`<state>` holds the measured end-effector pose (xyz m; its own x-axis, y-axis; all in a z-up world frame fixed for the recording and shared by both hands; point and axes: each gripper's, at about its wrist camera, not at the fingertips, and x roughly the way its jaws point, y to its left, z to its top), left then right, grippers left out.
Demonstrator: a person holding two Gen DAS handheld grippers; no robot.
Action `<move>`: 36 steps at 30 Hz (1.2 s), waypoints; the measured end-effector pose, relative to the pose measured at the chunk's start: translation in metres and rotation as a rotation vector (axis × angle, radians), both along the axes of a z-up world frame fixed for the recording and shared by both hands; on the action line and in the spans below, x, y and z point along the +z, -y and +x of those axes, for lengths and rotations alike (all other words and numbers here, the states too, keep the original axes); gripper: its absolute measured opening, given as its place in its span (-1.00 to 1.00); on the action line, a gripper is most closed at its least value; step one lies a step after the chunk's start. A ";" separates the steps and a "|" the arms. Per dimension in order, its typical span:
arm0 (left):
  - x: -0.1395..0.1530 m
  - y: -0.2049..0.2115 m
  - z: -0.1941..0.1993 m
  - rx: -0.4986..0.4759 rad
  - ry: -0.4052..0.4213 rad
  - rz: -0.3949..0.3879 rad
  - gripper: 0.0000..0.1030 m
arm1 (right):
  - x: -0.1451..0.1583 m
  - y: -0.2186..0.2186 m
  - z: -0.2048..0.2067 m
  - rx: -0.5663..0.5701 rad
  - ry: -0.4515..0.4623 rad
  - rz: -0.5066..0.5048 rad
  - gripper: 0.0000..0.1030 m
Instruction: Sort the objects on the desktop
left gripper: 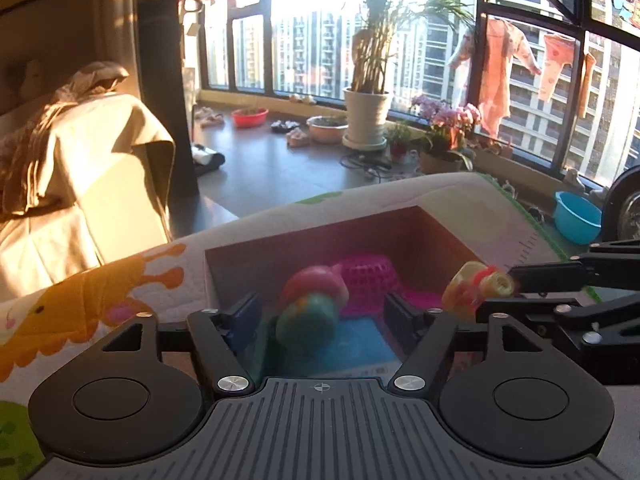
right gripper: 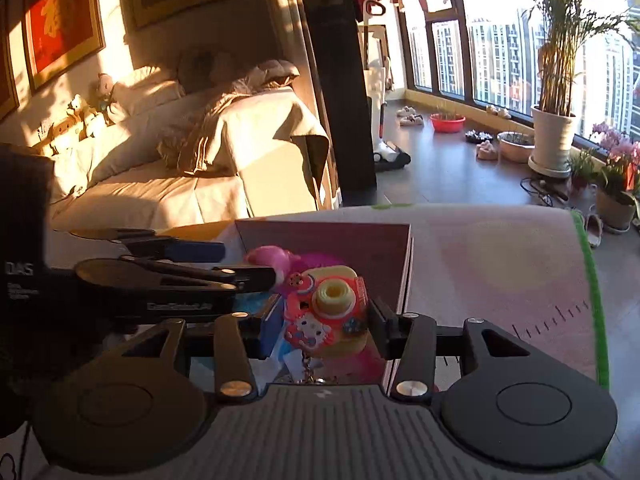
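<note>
Fingers of my left gripper (left gripper: 320, 314) stand spread over the open cardboard box (left gripper: 280, 246), and a blurred pink-and-green toy (left gripper: 310, 306) sits between them without clearly touching either pad. My right gripper (right gripper: 324, 320) has its fingers apart too, with the toy camera (right gripper: 330, 310) between them; I cannot tell whether they touch it. Both toys hang above the box, which rests near the far edge of the printed mat (right gripper: 500, 264), a pink basket (left gripper: 368, 276) lying inside it.
</note>
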<state>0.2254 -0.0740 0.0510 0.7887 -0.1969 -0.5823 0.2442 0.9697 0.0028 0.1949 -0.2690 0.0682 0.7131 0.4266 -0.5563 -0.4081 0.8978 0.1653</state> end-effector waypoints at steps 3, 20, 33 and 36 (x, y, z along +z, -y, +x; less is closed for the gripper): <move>0.004 -0.010 -0.034 0.004 0.032 0.043 0.72 | -0.007 0.001 -0.003 -0.006 0.004 -0.012 -0.06; -0.014 -0.119 -0.182 0.364 0.028 0.115 0.87 | -0.010 0.002 -0.081 -0.144 0.068 -0.085 0.72; -0.038 -0.134 -0.172 0.279 -0.081 -0.106 0.87 | -0.062 -0.015 -0.109 -0.222 -0.058 -0.077 0.91; -0.038 -0.107 -0.180 0.123 -0.079 -0.114 0.89 | -0.062 -0.010 -0.111 -0.238 -0.056 -0.058 1.00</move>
